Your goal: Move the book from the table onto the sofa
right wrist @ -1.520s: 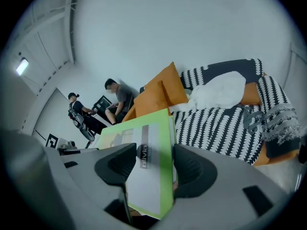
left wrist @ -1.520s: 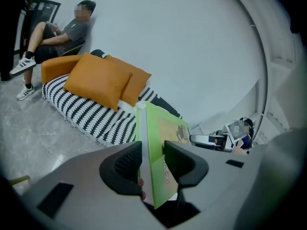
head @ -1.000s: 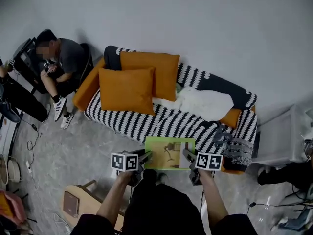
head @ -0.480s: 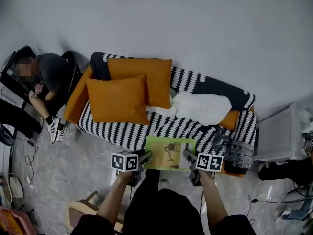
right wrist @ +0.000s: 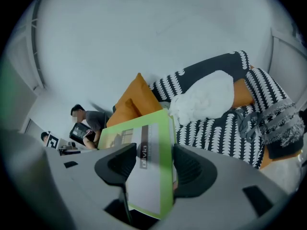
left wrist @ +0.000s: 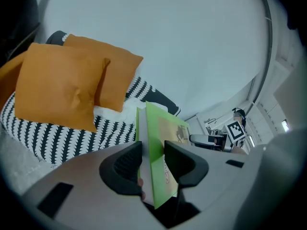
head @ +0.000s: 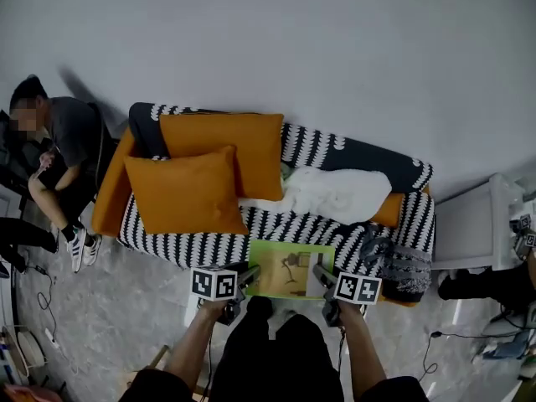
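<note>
The one word that can be read is "olivia" [right wrist: 143,157], printed in pale letters along a dark strip on the book [head: 291,268], whose cover is lime green with a grey panel and a brownish picture; smaller print near it is too small to tell. The cubes on the grippers bear only black-and-white square markers. The left gripper [left wrist: 152,148] has its fingers [left wrist: 120,164] clenched on the book's left edge, and the right gripper [right wrist: 153,152] has its fingers [right wrist: 194,169] clenched on the right edge, so the book hangs roughly level between them over the near edge of the sofa [head: 209,245]; whether it touches the seat cannot be told. Beyond the book lies a strip of bare black-and-white seat. Two orange cushions [head: 188,189] close it in on the left, a white blanket [head: 335,193] lies along the far side, and a grey knitted throw [head: 400,262] drapes the right end. A pale wall [head: 335,57] stands behind the sofa, a white cabinet [head: 469,233] just right of it, and a seated person [head: 63,141] at its far left end, with grey floor [head: 100,308] in front.
</note>
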`<state>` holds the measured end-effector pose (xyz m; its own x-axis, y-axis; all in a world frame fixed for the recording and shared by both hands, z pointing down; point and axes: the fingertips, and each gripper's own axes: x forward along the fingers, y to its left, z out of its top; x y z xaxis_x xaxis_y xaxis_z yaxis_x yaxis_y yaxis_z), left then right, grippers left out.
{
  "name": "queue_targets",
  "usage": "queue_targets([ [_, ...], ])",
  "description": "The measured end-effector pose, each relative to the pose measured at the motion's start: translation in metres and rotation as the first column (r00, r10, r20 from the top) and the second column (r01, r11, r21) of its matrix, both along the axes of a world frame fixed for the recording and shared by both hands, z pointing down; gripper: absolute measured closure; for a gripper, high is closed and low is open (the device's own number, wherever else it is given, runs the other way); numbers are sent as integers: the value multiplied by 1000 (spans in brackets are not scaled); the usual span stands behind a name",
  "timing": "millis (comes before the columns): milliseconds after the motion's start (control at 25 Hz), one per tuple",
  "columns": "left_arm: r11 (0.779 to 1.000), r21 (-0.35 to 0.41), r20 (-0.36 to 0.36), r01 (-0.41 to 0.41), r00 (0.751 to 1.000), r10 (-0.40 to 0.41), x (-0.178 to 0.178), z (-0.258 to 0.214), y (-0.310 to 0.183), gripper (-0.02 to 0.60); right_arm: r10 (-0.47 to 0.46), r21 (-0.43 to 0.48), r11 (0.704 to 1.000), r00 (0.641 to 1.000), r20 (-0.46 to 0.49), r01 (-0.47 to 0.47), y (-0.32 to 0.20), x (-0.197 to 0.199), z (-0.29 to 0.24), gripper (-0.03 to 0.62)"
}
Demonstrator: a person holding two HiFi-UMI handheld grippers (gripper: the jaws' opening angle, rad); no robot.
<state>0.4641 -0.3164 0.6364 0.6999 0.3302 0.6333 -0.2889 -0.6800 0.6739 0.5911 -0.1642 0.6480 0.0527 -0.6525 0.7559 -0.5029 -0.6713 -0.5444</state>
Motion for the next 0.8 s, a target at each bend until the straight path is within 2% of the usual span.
queue_targets([
  [240,999,-35,10,-21,1000,22,32,25,-4,425,13,-9,1000,1000,9,-13,-4,31,22,326],
  [440,999,-36,20,-1,1000,2,57,45,-4,425,6,-14,1000,999,40,-5,-4,56,46,326],
  [800,998,-57,46,37,998,-35,70,67,2,425,-13,-29,999,998,59,15,-1,74,68,327],
])
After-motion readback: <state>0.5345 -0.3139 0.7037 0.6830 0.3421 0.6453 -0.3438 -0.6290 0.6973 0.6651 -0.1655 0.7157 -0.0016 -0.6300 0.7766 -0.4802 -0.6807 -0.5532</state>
